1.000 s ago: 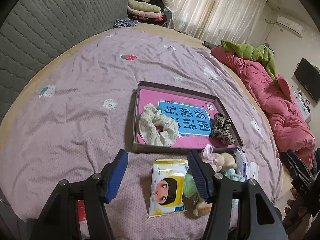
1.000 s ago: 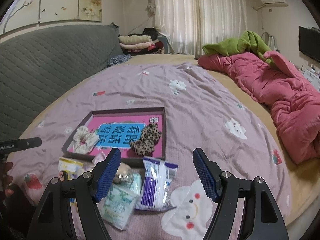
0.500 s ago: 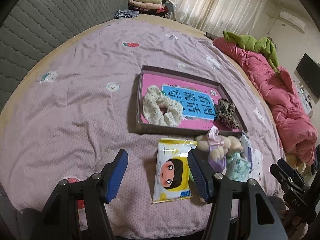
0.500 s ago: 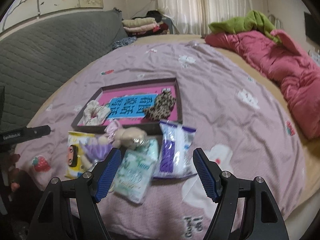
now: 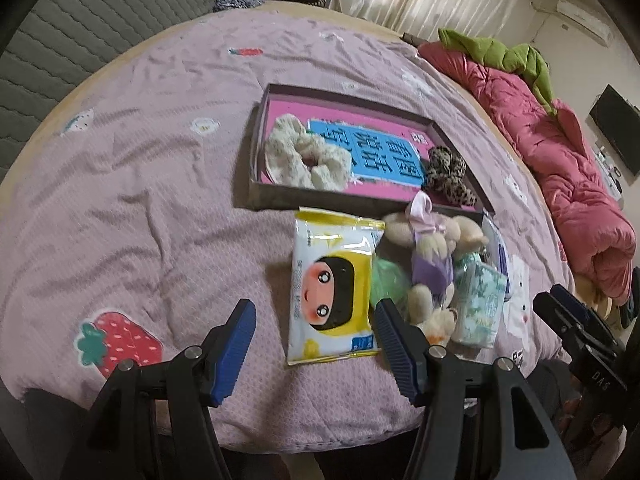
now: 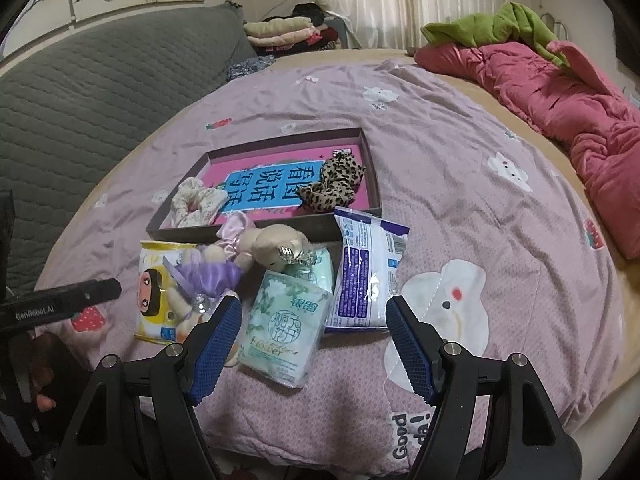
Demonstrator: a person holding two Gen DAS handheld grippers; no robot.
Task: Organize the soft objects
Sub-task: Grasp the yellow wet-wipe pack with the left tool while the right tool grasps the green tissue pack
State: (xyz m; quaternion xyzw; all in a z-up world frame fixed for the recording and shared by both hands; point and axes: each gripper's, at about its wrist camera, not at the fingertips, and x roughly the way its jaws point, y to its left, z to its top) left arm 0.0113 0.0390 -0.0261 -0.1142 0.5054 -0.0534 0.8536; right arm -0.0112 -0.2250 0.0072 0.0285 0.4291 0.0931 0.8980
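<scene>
A shallow dark tray (image 5: 344,96) (image 6: 372,168) with a pink and blue floor lies on the bed, holding a cream scrunchie (image 5: 304,160) (image 6: 196,202) and a leopard scrunchie (image 5: 446,176) (image 6: 334,186). In front of it lie a yellow wipes pack (image 5: 334,284) (image 6: 154,292), a plush doll in a purple dress (image 5: 430,248) (image 6: 240,256), a green tissue pack (image 5: 478,304) (image 6: 284,324) and a white-purple pack (image 6: 368,276). My left gripper (image 5: 314,344) hangs open above the yellow pack's near end. My right gripper (image 6: 312,344) hangs open over the green tissue pack.
The bedspread (image 5: 140,184) is lilac with strawberry and cloud prints. A pink quilt (image 6: 560,96) with a green garment (image 6: 492,26) lies along the right side. A grey padded headboard (image 6: 100,92) and folded clothes (image 6: 288,30) stand at the back.
Both grippers have sunk and tipped downward toward the bed's near edge, so the packs and doll now sit higher in each view. Both stay open. No object has moved.
</scene>
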